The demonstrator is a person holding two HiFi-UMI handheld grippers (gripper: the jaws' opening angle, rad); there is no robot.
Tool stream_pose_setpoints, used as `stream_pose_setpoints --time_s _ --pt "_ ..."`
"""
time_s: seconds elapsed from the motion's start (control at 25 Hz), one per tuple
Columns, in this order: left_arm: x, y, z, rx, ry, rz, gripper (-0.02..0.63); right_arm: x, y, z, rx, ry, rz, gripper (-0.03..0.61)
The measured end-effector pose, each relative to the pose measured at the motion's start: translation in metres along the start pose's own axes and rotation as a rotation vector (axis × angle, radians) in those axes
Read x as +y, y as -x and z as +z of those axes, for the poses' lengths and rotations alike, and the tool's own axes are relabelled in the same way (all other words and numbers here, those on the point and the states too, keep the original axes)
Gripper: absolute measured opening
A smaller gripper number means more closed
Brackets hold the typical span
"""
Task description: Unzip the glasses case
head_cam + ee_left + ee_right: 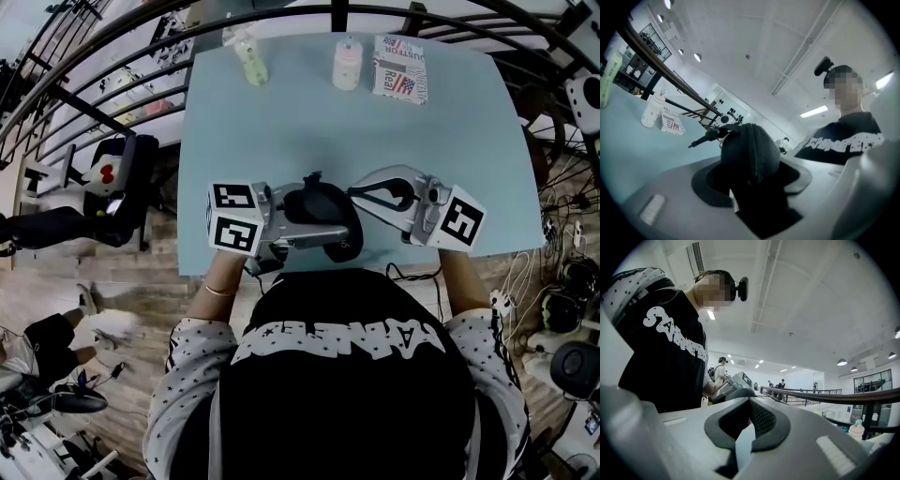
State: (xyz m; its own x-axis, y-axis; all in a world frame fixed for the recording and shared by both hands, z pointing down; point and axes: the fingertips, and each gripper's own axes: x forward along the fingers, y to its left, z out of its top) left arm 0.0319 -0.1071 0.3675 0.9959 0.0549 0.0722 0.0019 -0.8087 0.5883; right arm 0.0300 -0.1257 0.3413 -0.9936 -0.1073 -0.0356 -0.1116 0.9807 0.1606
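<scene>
Glasses case (750, 140): lower end hidden between the jaws of the left gripper (754, 183); zipper pull indiscernible. Right gripper (750, 408): tips closed, anything pinched too small to tell.

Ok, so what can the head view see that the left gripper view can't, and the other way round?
Only the head view shows the floor and the person's dotted sleeves. Only the left gripper view shows the ceiling lights, the camera on the person's head and the zip running up the case. Both show the blue table, two bottles, the box and the black case held in the left gripper.
</scene>
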Motion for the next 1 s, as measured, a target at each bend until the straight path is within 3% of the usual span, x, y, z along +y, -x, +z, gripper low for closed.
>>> stream_pose_setpoints --time_s 0.44,1.0 --pt "0.008 -0.010 -0.017 0.103 -0.039 0.036 0.000 -0.001 0.000 -0.008 0.089 0.035 0.059 0.007" --pt "0.032 -0.010 -0.046 0.305 -0.149 0.158 0.000 0.001 -0.009 -0.031 0.213 0.108 0.147 0.008"
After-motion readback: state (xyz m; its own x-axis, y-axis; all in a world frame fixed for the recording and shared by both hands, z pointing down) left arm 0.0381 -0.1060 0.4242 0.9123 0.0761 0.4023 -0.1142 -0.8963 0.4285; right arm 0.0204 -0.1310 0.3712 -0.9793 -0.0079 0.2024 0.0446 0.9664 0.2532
